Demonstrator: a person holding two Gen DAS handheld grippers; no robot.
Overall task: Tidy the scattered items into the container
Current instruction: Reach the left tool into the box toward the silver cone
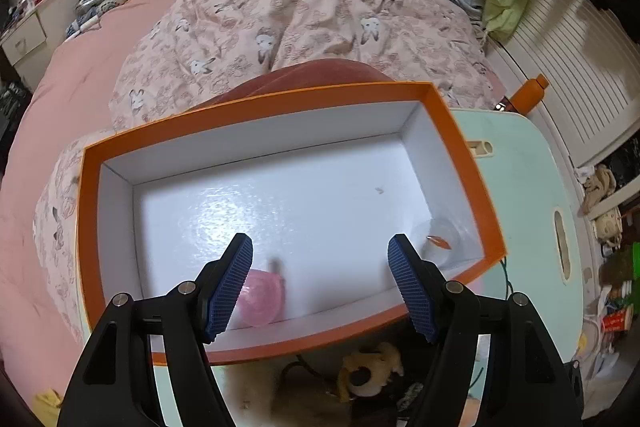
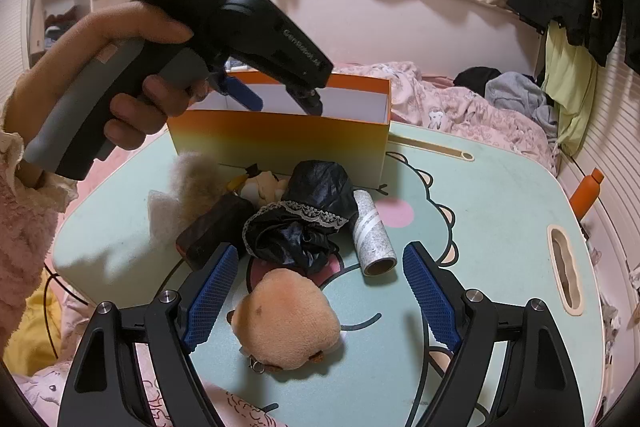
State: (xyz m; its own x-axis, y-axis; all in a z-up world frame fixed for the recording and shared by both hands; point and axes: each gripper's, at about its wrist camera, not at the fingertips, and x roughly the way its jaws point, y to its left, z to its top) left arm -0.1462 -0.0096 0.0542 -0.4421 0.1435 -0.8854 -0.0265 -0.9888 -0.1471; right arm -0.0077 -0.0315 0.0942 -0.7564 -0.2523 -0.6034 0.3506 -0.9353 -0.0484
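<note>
My left gripper (image 1: 320,287) hangs spread and empty over the orange box (image 1: 476,183), long axis crosswise, showing a pink ball (image 1: 260,301) inside, unseen past my spread, empty right gripper (image 2: 318,291).

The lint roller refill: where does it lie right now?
In the right wrist view the lint roller refill lies on the table, right of the black lace-trimmed cloth, in front of the orange box, outside it.

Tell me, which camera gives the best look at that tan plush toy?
The right wrist view. The tan plush toy lies whole and close on the table, between the open fingers of the right gripper. The left wrist view looks down into the orange box, so that toy does not show there.
</note>
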